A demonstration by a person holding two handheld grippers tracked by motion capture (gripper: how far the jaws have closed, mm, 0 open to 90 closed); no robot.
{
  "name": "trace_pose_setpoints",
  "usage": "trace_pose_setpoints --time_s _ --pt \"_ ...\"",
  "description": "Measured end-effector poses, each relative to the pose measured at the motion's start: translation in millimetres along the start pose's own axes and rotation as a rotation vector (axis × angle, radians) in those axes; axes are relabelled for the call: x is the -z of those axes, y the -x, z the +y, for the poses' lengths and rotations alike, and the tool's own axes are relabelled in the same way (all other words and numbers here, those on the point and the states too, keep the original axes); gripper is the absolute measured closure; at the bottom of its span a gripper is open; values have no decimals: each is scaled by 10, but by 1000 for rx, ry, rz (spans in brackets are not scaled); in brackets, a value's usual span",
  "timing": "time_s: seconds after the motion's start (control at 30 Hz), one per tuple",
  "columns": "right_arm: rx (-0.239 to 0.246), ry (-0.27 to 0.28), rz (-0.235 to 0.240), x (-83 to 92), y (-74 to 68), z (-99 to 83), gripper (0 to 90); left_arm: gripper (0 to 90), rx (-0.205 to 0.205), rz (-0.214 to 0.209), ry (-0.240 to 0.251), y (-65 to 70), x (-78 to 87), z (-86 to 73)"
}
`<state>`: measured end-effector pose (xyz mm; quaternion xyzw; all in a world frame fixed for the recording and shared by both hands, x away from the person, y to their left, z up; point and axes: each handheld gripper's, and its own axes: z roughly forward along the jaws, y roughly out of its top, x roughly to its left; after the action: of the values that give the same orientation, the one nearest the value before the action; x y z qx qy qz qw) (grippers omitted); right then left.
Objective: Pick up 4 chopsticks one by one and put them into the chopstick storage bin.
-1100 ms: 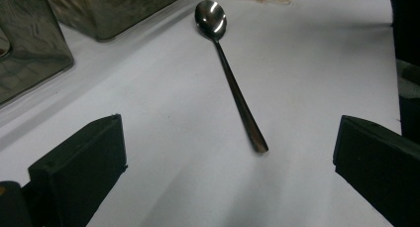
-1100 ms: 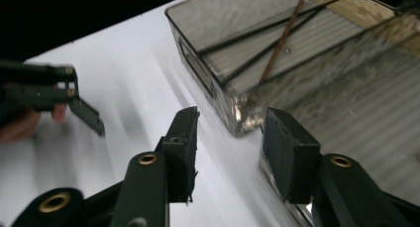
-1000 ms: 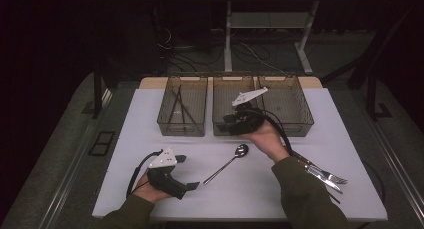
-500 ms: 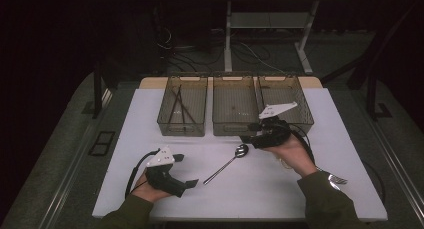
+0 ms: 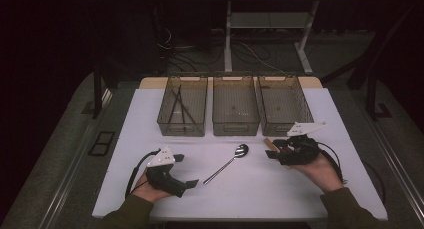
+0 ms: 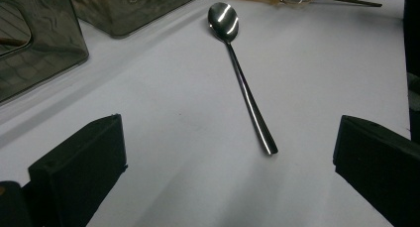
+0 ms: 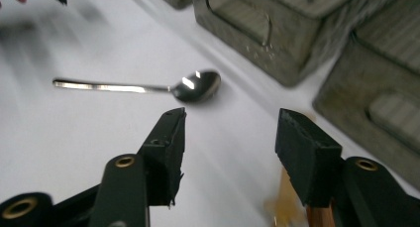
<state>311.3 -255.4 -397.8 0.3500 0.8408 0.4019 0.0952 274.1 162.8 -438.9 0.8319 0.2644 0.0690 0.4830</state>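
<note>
A steel spoon [image 5: 227, 164] lies slantwise on the white table [image 5: 250, 199], bowl toward the bins. My left gripper [image 5: 186, 170] rests at the front left, open wide, and its view looks along the spoon [image 6: 242, 83] from the handle end. My right gripper [image 5: 270, 150] hovers low just right of the bowl, pointing left. Its jaws have just been closing a little but stand open with nothing between them [image 7: 233, 115]; the spoon [image 7: 148, 88] lies ahead of the tips. A tan, wood-coloured piece [image 5: 270, 143] sits by the right jaw; I cannot tell what it is.
Three clear bins stand in a row at the back: the left bin [image 5: 181, 132] holds thin dark sticks [image 5: 177, 106], while the middle bin [image 5: 235, 132] and the right bin [image 5: 280, 132] look bare. Dark floor surrounds the table.
My right hand has come away from the bins, moving toward the front and right and sinking to the table beside the spoon's bowl. The left hand has stayed put.
</note>
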Motion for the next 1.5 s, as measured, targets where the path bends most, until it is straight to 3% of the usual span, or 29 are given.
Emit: trace_pose_setpoints --time_s 0.27,0.63,0.73,1.23,1.5 --pt "-35 -22 -50 227 99 -271 539 0 -3 -3 -3 2 0 0" --pt "-77 -93 -140 487 234 -700 652 0 -9 -3 -8 4 0 3" --pt "-93 -106 -141 526 257 -775 689 0 -9 -2 -7 6 1 3" --pt "-89 -197 -121 474 263 -919 787 0 -11 -2 -9 8 0 4" --pt "-58 -200 -140 451 248 -931 835 0 -12 -3 -6 14 -5 5"
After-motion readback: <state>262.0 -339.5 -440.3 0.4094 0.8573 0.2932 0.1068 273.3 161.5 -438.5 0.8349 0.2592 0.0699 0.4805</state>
